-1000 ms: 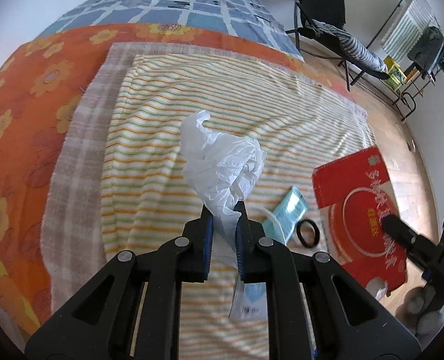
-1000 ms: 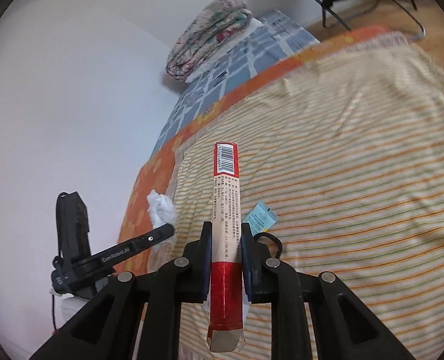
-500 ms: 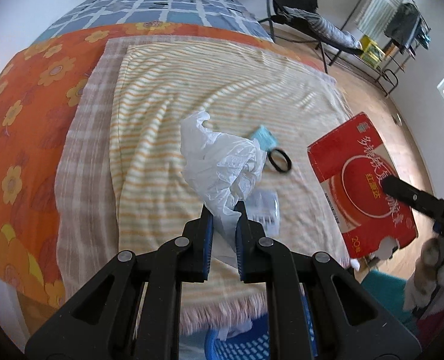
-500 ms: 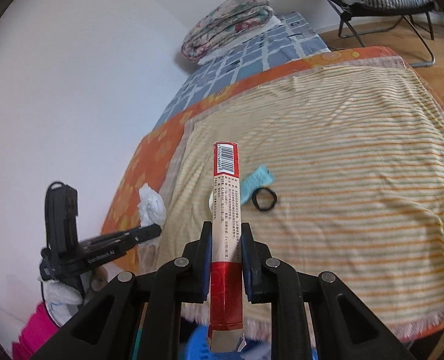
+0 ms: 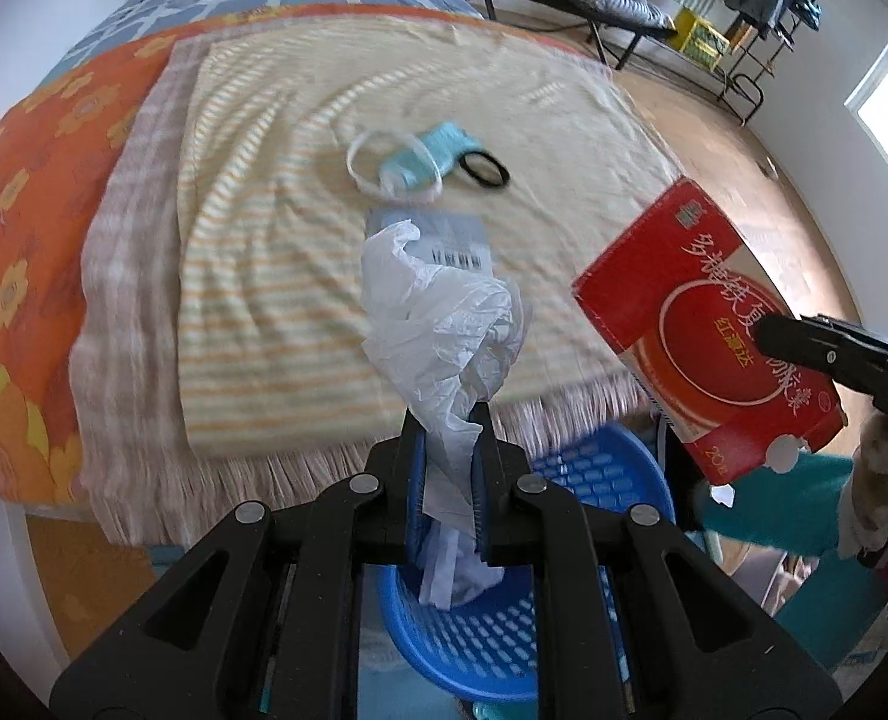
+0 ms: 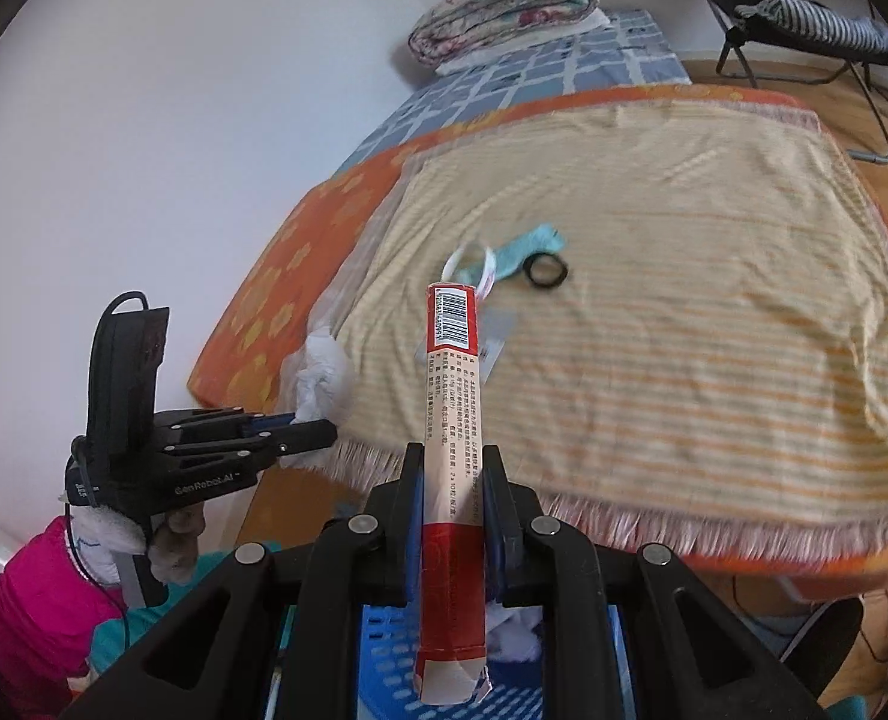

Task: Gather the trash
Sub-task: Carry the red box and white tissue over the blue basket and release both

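Setting: bedroom; bed with a yellow-and-orange striped fringed blanket (image 5: 300,276) over an orange flowered sheet (image 5: 30,180); folding chair (image 6: 804,18) beyond the bed.
Landmark: blue perforated plastic basket (image 5: 492,648), on the floor at the bed's foot, below the blanket fringe.
Left gripper (image 5: 449,438): tongs clamped together on a crumpled white plastic bag (image 5: 444,330); bag's tail hangs straight above the basket.
Right gripper (image 6: 451,480): tongs clamped on a flat red cardboard carton (image 6: 451,396), gripped by its narrow edges; lower end hangs over the basket.
Reason for hold: probably both pieces are positioned above the basket so that release drops them in.
Hand pose: both grippers level, pointing over the basket toward the bed; the left sits to the basket's left, the right to its right.
Remaining on blanket, beyond the basket: light blue face mask with white loops (image 5: 426,162); black hair tie (image 5: 483,168) beside it; white barcoded label (image 5: 432,240) nearer the basket.
Progress: judged partway; two pieces ready to drop, others uncollected.
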